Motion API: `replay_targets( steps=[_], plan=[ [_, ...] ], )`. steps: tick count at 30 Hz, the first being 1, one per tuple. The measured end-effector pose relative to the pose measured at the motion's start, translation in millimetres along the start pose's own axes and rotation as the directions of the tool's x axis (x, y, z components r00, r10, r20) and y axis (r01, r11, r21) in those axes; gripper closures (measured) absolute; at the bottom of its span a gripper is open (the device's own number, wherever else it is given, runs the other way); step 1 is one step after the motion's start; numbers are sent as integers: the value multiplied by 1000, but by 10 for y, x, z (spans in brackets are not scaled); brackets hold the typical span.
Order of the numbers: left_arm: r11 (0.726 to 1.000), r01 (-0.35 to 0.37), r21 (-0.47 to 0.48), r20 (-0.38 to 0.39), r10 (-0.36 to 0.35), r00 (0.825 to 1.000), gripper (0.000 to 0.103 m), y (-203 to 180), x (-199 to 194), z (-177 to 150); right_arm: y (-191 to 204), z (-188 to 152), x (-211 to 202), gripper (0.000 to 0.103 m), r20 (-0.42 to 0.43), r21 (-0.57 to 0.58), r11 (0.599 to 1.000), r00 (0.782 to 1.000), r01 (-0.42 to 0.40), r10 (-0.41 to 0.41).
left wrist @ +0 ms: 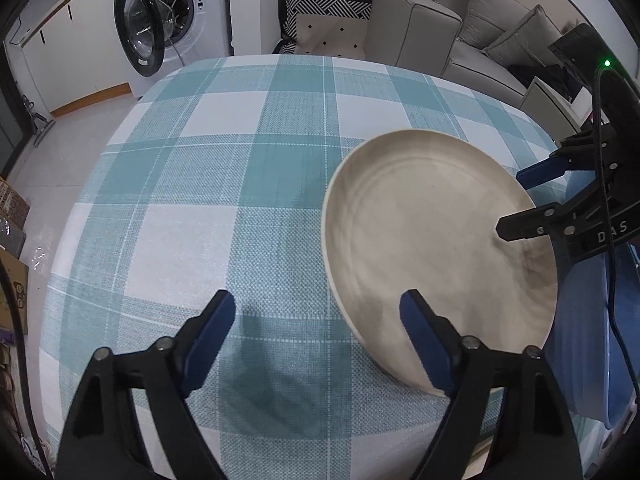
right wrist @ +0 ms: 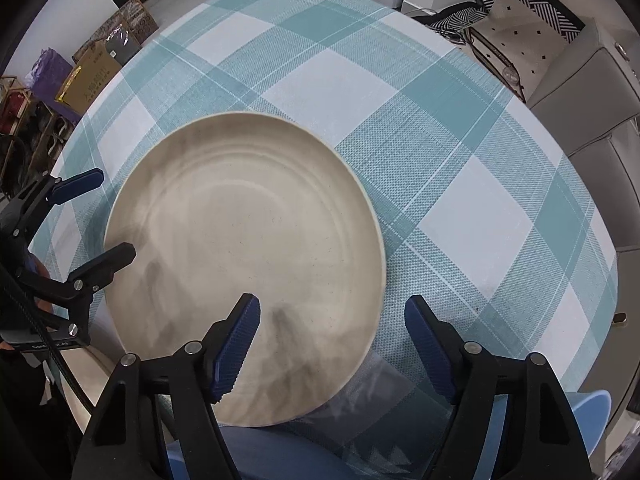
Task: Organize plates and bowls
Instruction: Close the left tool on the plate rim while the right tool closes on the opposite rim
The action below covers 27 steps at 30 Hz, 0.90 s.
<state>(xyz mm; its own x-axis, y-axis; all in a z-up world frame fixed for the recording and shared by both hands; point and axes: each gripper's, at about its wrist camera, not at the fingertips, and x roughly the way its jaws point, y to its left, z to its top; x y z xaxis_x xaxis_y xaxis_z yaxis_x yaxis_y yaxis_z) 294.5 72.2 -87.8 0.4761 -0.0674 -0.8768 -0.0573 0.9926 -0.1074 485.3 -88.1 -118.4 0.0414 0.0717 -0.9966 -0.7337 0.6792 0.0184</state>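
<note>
A large cream plate [left wrist: 432, 248] [right wrist: 240, 264] lies on the teal-and-white checked tablecloth [left wrist: 224, 168] [right wrist: 460, 168]. Its near side rests over a blue dish [left wrist: 580, 332] [right wrist: 280, 452] at the table's edge. My left gripper [left wrist: 316, 308] [right wrist: 102, 218] stands open, with the plate's left rim between its fingers and the pads clear of it. My right gripper [right wrist: 332, 312] [left wrist: 520, 200] is also open and straddles the opposite rim, one finger over the plate and one outside it. Neither gripper presses on the plate.
Beyond the table's far edge stand a washing machine [left wrist: 160, 28] with its door open, a chair with patterned cushions [left wrist: 328, 24] and a grey sofa [left wrist: 472, 40]. Boxes and bags [right wrist: 92, 76] sit on the floor to one side.
</note>
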Motion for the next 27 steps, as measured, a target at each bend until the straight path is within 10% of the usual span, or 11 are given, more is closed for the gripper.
replay_targets(
  steps=[12, 27],
  plan=[
    [999, 38, 26, -27, -38, 999, 62, -71, 18, -70, 2, -60, 62, 61, -14, -8, 1000, 1000, 28, -28],
    [998, 17, 66, -18, -16, 1000, 78, -232, -32, -105, 43, -246, -55, 81, 28, -5, 998, 998, 62, -62]
  ],
)
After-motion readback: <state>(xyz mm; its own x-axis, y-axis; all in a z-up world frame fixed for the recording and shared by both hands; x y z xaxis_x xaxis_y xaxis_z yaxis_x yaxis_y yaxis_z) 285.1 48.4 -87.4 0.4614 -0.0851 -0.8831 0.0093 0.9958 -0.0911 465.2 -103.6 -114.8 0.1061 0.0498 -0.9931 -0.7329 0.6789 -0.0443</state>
